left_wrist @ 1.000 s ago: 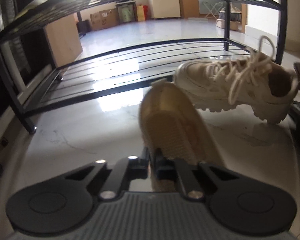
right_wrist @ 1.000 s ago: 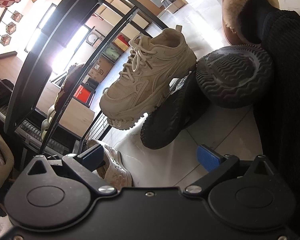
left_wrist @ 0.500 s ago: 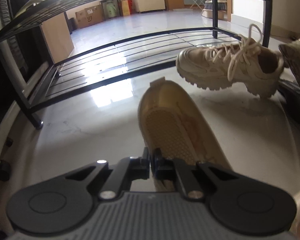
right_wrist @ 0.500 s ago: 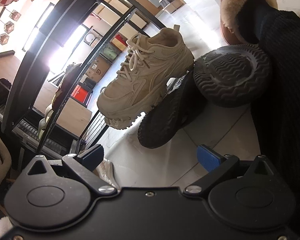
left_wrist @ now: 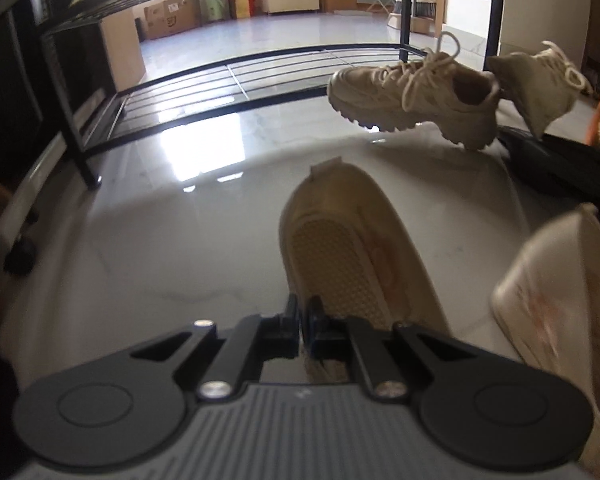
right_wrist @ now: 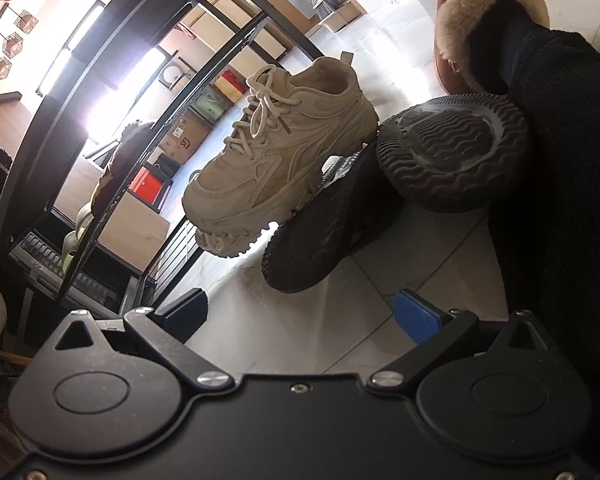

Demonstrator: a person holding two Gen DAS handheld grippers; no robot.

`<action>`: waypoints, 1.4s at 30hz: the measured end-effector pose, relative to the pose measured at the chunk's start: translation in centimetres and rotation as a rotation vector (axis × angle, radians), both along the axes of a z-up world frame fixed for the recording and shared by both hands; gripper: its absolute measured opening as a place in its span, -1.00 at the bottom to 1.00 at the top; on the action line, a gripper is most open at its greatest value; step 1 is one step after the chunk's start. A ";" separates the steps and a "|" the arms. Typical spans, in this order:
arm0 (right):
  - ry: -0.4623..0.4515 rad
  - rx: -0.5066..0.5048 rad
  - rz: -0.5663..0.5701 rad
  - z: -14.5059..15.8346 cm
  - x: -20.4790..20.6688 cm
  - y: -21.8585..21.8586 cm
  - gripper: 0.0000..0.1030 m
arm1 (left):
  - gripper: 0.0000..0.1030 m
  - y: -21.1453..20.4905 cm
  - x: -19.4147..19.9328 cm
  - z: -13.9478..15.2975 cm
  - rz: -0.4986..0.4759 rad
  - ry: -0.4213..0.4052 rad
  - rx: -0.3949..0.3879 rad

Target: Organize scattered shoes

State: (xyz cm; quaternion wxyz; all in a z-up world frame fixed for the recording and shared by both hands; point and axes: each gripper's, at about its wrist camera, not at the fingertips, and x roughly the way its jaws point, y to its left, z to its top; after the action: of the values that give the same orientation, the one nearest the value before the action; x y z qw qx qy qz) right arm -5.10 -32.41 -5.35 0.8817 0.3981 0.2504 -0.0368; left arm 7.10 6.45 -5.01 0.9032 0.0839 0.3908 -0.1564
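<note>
Glossy floor (left_wrist: 180, 240): left claw (left_wrist: 303, 330) grips cream shoe (left_wrist: 352, 256) (sole up).

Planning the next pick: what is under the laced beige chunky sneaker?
The laced beige chunky sneaker rests heel-first on a black ridged-sole shoe; its toe overhangs the floor. Their contact area is hidden.

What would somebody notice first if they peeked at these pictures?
Probably the cream shoe right in the middle of the left wrist view, sole up, pinched at one end by the left gripper. Next, the chunky beige sneaker in the right wrist view, tilted with its heel propped on a black shoe lying on the floor. Behind them stands the black metal shoe rack, its bottom shelf bare.
</note>
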 end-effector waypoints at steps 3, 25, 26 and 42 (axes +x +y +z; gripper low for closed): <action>-0.001 -0.018 -0.007 0.3 -0.4 0.2 0.97 | -0.92 0.1 -2.6 -0.1 -0.010 -0.023 0.010; 0.002 -0.092 -0.012 2.4 -2.5 1.4 0.97 | -0.62 0.7 -5.9 0.6 0.116 -0.026 -0.106; 0.001 -0.091 -0.006 2.5 -2.5 1.5 0.97 | -0.35 0.7 -5.9 0.7 0.117 -0.025 -0.103; -0.033 -0.233 0.291 5.9 -0.6 8.8 0.97 | 0.99 5.1 -8.7 4.9 0.244 -0.272 -0.167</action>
State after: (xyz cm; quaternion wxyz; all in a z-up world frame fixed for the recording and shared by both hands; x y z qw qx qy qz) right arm -5.70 -23.65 0.51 0.9219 0.2532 0.2850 0.0690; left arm -1.60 11.54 -0.16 0.9637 -0.0190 0.2581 -0.0650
